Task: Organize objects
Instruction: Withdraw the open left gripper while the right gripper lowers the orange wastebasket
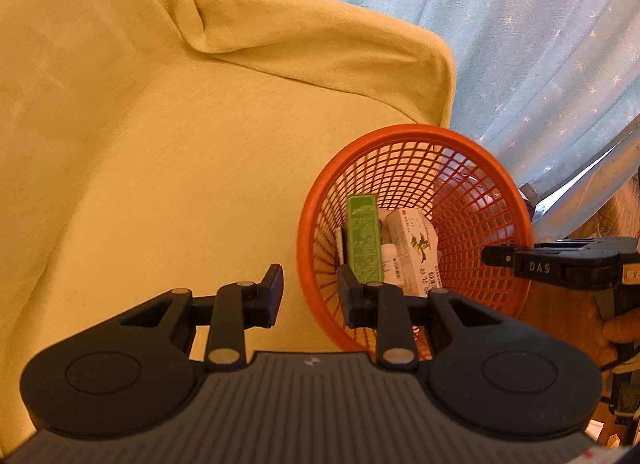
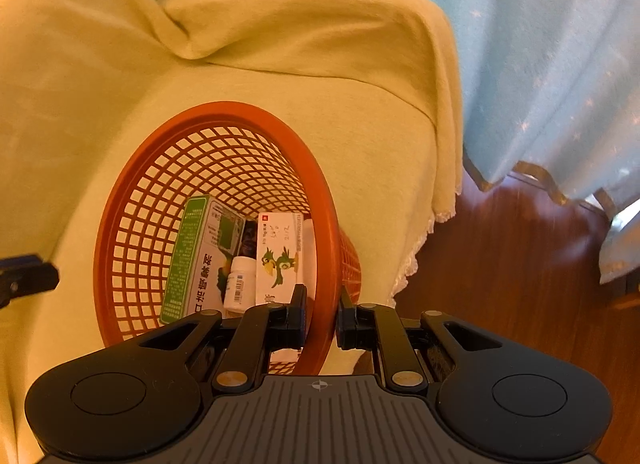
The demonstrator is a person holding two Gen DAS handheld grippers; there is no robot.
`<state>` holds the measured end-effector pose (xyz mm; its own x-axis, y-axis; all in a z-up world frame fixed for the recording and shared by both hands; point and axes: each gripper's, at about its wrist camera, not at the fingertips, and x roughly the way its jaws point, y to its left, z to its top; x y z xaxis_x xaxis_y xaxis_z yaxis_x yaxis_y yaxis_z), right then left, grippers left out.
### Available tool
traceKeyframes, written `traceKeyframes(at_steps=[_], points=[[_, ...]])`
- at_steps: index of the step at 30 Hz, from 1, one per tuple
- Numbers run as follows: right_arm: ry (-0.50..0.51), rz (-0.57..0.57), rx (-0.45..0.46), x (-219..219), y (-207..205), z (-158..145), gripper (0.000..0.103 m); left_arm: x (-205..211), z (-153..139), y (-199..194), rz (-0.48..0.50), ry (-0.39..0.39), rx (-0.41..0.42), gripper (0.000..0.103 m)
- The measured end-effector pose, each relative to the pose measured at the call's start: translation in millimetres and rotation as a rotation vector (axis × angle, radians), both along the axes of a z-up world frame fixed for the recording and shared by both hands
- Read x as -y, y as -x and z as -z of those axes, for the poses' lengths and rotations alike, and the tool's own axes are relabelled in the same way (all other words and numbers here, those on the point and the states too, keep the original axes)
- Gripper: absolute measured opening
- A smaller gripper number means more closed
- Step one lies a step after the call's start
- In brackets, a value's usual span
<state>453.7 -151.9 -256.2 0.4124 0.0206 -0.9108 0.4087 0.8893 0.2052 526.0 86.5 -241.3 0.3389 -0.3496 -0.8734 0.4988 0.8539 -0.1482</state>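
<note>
Right gripper [image 2: 321, 314]: pinching basket [image 2: 120, 200] rim at table edge; boxes [image 2: 192, 256] inside could spill if I tilt it. Left gripper [image 1: 310, 290]: spread, empty.

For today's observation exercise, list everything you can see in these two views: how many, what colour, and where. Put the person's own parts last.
Mesh basket: one, orange, on the yellow cloth.
Tall box: one, green and white, inside the basket.
Bird-print box: one, white, inside the basket.
Small bottle: one, white, between the boxes.
Cloth: one, yellow, draped over furniture.
Curtain: one, pale blue, starred, behind.
Floor: brown wood, right.
Left hand-held gripper: black, open, empty.
Right hand-held gripper: black, astride the basket rim.
Hand: one, holding the right hand-held gripper.
</note>
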Motion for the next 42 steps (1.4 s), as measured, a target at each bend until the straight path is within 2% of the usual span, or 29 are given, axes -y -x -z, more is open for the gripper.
traceKeyframes(at_steps=[13,19,42], points=[[-0.249,0.339,-0.036,39,28,5,0.007,-19,7,1,0.004,0.008,-0.005,0.024],[-0.33,0.418,-0.056,49,40,6,0.007,-20,8,3,0.009,0.008,-0.002,0.024],[-0.404,0.476,-0.027,58,75,-1,0.007,-4,2,11,0.049,0.001,0.012,0.024]])
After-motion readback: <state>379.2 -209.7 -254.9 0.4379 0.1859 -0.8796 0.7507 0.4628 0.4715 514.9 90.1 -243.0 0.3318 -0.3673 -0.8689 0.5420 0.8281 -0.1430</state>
